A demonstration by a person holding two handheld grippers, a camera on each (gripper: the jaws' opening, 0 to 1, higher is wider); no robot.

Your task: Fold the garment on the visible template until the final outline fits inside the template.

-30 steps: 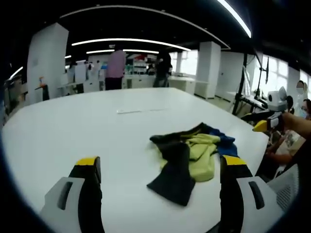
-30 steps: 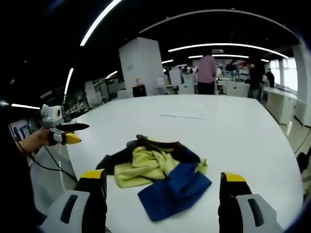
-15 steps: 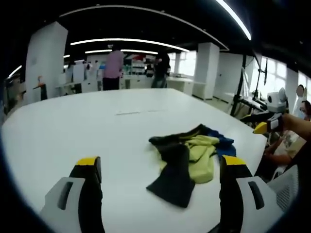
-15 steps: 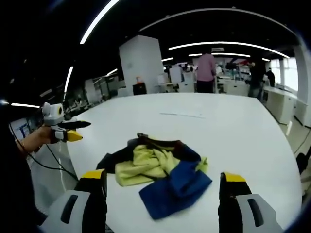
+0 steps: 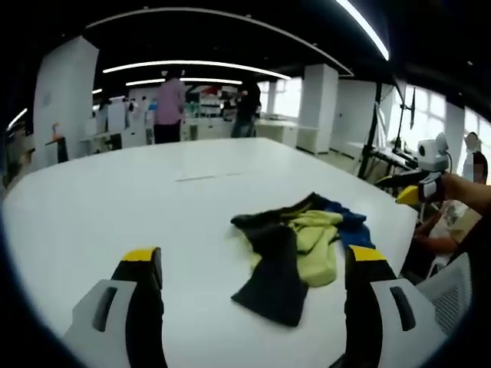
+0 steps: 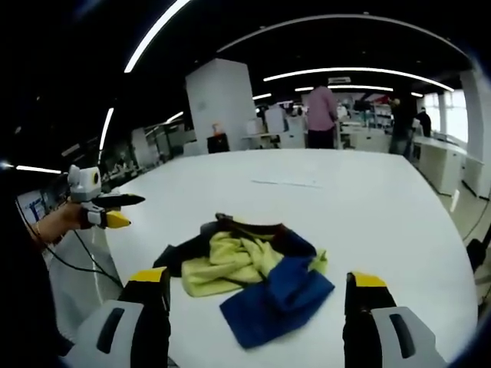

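Note:
A crumpled garment [image 5: 295, 249] in black, yellow-green and blue lies on the white table [image 5: 92, 207], near its edge. My left gripper [image 5: 255, 254] hovers short of it, jaws wide open and holding nothing. In the right gripper view the same garment [image 6: 253, 272] lies with its blue part nearest. My right gripper [image 6: 258, 277] is open above the table edge, also holding nothing. Each gripper shows in the other's view, held in a hand off the table's side: the right gripper [image 5: 418, 190] and the left gripper [image 6: 107, 211]. A thin pale line [image 5: 207, 176] marks the table beyond the garment.
The table's curved edge [image 6: 138, 268] runs close under both grippers. Seated people [image 5: 449, 230] are at the right of the left gripper view. Two people [image 5: 169, 107] stand by desks far behind, beside white pillars [image 6: 222, 103].
Both views have drifted slightly with the hands. The garment lies as before, and both grippers stay open and away from it.

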